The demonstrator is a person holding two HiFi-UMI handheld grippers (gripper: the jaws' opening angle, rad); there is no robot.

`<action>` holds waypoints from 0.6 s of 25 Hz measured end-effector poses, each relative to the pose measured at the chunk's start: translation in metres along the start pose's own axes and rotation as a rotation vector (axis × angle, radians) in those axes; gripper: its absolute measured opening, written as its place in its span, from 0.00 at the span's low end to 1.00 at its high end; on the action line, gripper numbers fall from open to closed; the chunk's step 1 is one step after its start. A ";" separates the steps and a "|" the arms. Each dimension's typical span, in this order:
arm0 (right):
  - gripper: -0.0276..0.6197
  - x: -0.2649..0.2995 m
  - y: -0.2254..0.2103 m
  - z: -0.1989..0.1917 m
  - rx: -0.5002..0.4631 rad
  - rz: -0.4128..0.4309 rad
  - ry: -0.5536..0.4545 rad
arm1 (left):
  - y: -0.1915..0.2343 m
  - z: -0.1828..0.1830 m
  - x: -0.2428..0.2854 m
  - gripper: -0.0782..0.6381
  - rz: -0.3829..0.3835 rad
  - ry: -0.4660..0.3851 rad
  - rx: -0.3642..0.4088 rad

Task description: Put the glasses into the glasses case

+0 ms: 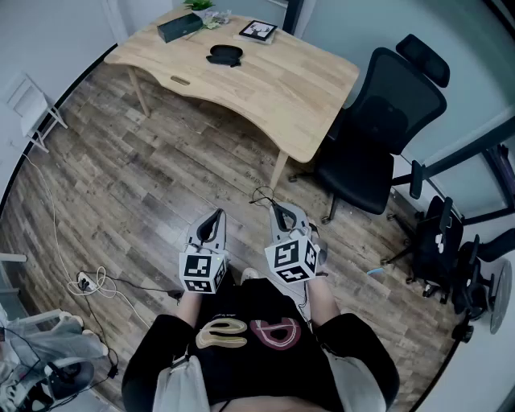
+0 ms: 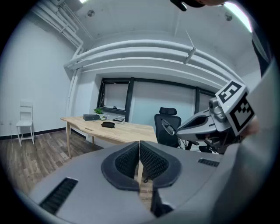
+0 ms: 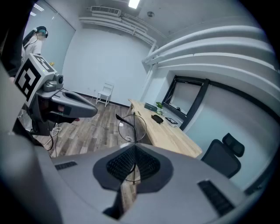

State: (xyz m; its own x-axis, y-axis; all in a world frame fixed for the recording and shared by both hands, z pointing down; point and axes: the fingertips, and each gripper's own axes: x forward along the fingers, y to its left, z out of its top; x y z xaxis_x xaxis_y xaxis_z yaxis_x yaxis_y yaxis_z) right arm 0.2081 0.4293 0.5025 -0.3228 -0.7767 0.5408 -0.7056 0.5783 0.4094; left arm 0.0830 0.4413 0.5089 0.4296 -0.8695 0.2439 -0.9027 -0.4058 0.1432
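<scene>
A thin wire-framed pair of glasses (image 3: 130,126) sticks out of my right gripper (image 3: 133,158), which is shut on the frame. The head view shows the glasses (image 1: 262,197) at the tip of the right gripper (image 1: 278,211), above the wooden floor and short of the table. My left gripper (image 1: 214,217) hangs beside it, jaws together with nothing between them (image 2: 140,154). The black oval glasses case (image 1: 224,55) lies far off on the light wooden table (image 1: 290,96); it also shows small in the left gripper view (image 2: 107,124) and the right gripper view (image 3: 157,119).
A black office chair (image 1: 378,129) stands at the table's right end. On the table's far side sit a dark box (image 1: 179,28), a framed picture (image 1: 257,31) and a small plant (image 1: 199,5). Cables (image 1: 92,282) trail on the floor at left. Dark equipment (image 1: 451,249) stands at right.
</scene>
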 end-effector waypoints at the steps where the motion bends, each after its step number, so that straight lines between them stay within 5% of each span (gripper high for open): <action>1: 0.06 0.003 -0.001 0.002 0.002 -0.003 0.000 | 0.004 0.000 0.001 0.13 0.000 -0.001 0.004; 15: 0.06 0.064 -0.004 0.055 0.036 -0.030 0.003 | 0.081 0.022 0.032 0.13 -0.017 -0.006 0.001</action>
State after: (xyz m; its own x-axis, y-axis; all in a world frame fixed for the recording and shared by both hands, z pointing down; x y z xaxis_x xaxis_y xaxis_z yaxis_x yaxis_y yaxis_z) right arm 0.1554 0.3637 0.4946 -0.2990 -0.7928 0.5310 -0.7374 0.5452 0.3988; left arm 0.0233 0.3742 0.5072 0.4446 -0.8642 0.2357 -0.8953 -0.4206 0.1465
